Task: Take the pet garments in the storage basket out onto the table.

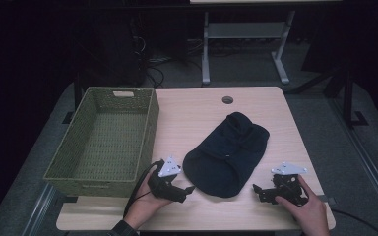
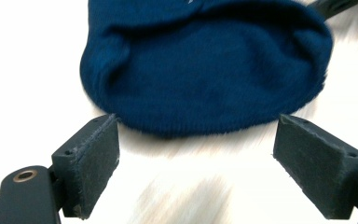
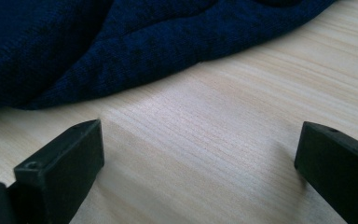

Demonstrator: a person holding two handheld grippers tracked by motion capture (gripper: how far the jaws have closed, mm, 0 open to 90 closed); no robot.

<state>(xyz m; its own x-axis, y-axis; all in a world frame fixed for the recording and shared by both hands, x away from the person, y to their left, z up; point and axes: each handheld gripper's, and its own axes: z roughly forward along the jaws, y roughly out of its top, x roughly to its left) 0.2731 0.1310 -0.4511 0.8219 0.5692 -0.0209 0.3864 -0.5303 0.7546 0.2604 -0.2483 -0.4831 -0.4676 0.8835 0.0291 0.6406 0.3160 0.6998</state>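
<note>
1. Black padded jaws of the left gripper (image 2: pixel 198 163) stand wide apart in the left gripper view, holding nothing; the rounded hem of the navy knit garment (image 2: pixel 205 70) lies just beyond them, at the centre and top of that frame, with a strip of bare wood between pads and cloth.

2. Wide apart too are the jaws of the right gripper (image 3: pixel 200 163) in the right gripper view, with nothing between them but pale wood grain; the garment's edge runs across the upper left of that frame, near the tips but not touched.

3. From the high view, the left gripper (image 1: pixel 189 189) sits at lower centre-left in the person's left hand (image 1: pixel 145 204), pointing toward the garment's near left edge, and the right gripper (image 1: pixel 257 189) sits at lower right in the right hand (image 1: pixel 307 209), pointing at its near right edge.

4. Between the two tools the garment (image 1: pixel 226 152) lies flat and slightly rumpled at the centre of the light wooden table (image 1: pixel 187 113), running from lower centre up toward the upper right, unfolded and unlifted.

5. At the left of the frame the green woven basket (image 1: pixel 150 123) stands beside the garment but apart from it, with nothing inside.

6. Judging by this layout, the work appears to be at its start: both tools are poised for a first hold on the near hem, no grasp is made yet, and any lifting, folding or placing in the basket seems wholly ahead.
</note>
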